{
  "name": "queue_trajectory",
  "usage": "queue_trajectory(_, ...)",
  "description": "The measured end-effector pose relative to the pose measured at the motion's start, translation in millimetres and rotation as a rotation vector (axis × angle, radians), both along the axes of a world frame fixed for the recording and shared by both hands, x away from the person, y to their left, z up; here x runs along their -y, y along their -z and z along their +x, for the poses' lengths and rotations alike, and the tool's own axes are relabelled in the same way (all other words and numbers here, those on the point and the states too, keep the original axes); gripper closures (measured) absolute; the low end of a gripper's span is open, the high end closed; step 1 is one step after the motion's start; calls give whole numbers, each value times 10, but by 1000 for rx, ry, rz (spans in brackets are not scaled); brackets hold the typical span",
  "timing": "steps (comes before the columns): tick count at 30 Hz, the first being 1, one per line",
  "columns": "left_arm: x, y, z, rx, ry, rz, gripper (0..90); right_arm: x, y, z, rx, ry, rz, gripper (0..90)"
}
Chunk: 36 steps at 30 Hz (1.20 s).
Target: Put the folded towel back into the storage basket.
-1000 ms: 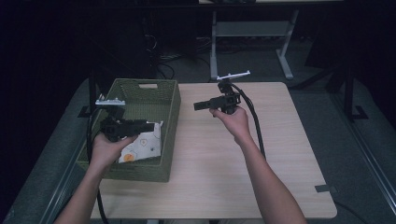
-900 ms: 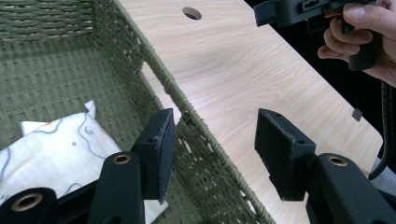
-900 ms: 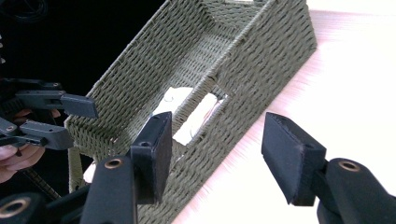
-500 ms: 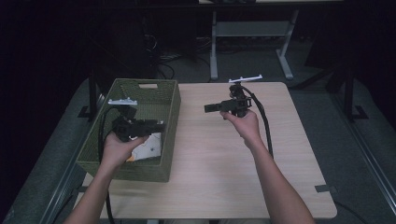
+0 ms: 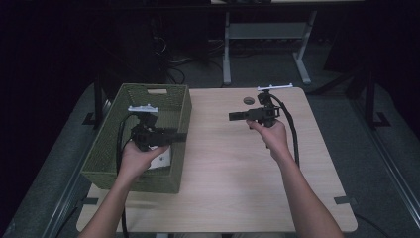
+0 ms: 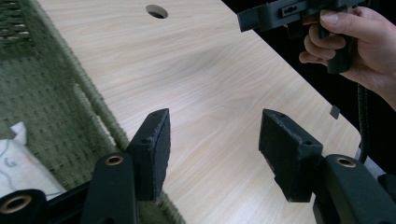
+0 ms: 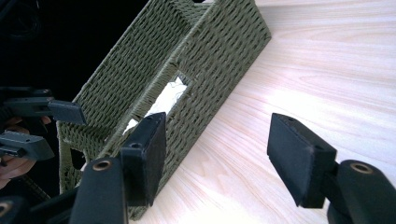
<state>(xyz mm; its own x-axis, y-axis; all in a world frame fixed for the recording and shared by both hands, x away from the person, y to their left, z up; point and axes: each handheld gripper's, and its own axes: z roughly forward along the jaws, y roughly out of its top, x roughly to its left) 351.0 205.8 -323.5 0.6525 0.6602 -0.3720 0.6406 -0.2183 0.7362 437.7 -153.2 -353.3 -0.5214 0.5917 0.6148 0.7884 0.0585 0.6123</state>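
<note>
**High view: two empty grippers beside a basket holding a white item**

High view shows a green woven basket (image 5: 109,163) at the left of a pale wooden table (image 5: 223,168). The left gripper (image 5: 176,135) hangs over the basket's right wall, its jaws pointing toward the table's middle. The right gripper (image 5: 235,116) hangs above the bare tabletop, well apart from the basket, its jaws pointing left toward it. A white item (image 5: 162,158), apparently a soft pouch or folded paper, lies on the basket floor just beside the left hand (image 5: 137,157); what it is cannot be told.

Left gripper view: the jaws stand apart with nothing between them, only basket rim and tabletop behind; they have just been opening. The white item (image 6: 21,163) lies at the lower left, inside the basket and clear of the pads. The right hand (image 6: 359,51) and its gripper appear farther off at the upper right.

Right gripper view: the jaws are likewise apart and empty, and have just been opening. Beyond them the basket (image 7: 205,60) stands with the white item (image 7: 166,95) visible through the handle slot in its end wall.

Judged progress: the item rests in the basket and neither gripper holds anything, so either a placement is complete or a pick-up has not yet begun. The table bears no other loose object.
</note>
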Motion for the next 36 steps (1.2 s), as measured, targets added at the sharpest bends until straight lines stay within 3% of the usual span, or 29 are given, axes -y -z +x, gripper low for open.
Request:
queue_trajectory(20, 434, 56, -7, -21, 46, -9, 352, 562, 177, -119, -16, 64, 31, 326)
queue_trajectory(25, 530, 78, -16, -27, 57, -28, 345, 677, 234, -148, -21, 72, 31, 320)
queue_trajectory(36, 862, 168, -53, -39, 95, -27, 335, 971, 347, -257, -29, 98, 31, 314)
